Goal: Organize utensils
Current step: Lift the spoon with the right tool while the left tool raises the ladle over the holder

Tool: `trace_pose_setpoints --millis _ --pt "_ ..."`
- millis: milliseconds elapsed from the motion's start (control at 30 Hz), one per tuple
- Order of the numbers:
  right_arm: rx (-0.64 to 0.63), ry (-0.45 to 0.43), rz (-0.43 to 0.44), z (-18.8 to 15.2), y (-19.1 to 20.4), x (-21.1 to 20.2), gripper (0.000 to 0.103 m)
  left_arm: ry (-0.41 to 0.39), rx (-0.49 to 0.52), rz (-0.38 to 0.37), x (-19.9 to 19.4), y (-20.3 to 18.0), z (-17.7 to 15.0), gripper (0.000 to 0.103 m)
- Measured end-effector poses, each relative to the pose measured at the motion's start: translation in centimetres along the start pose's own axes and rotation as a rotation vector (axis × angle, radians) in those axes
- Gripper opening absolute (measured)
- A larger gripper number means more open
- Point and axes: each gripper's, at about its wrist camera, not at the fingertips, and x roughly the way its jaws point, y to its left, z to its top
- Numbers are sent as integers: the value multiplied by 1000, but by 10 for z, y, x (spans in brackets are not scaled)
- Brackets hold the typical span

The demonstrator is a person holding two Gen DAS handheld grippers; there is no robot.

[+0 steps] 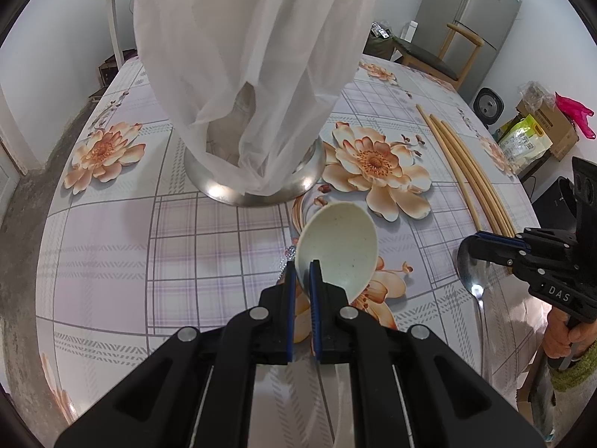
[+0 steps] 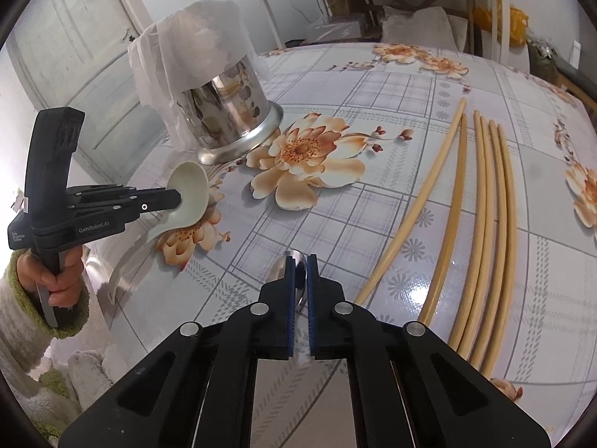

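Steel holder (image 2: 231, 112) under white cloth (image 2: 194, 37)

Pale ceramic spoon (image 1: 337, 246) tilted bowl-up, just before the steel utensil holder (image 2: 233, 112) draped in white cloth. Metal spoon (image 1: 471, 272) lies right of it. Six cream chopsticks (image 2: 481, 220) lie side by side on the table, far right.

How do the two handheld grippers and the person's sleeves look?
The left gripper and the right gripper are matte black with silver rivets and blue finger pads. White lettering marks their bodies. The sleeves are fuzzy, cream with green cuffs.
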Motion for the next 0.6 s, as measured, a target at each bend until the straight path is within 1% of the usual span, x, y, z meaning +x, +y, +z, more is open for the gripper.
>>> trace_pose_setpoints --millis 67,300,500,600 --pt "18 -6 -10 0 0 -3 2 0 1 3 0 -1 0 7" --pt "90 -63 -91 1 -4 -25 1 -3 13 19 1 -4 -1 7" --pt "106 -124 -142 5 -2 -44 0 -5 14 20 0 -5 0 6" --pt "117 -159 -165 6 0 -55 0 -8 5 15 -2 -4 1 5"
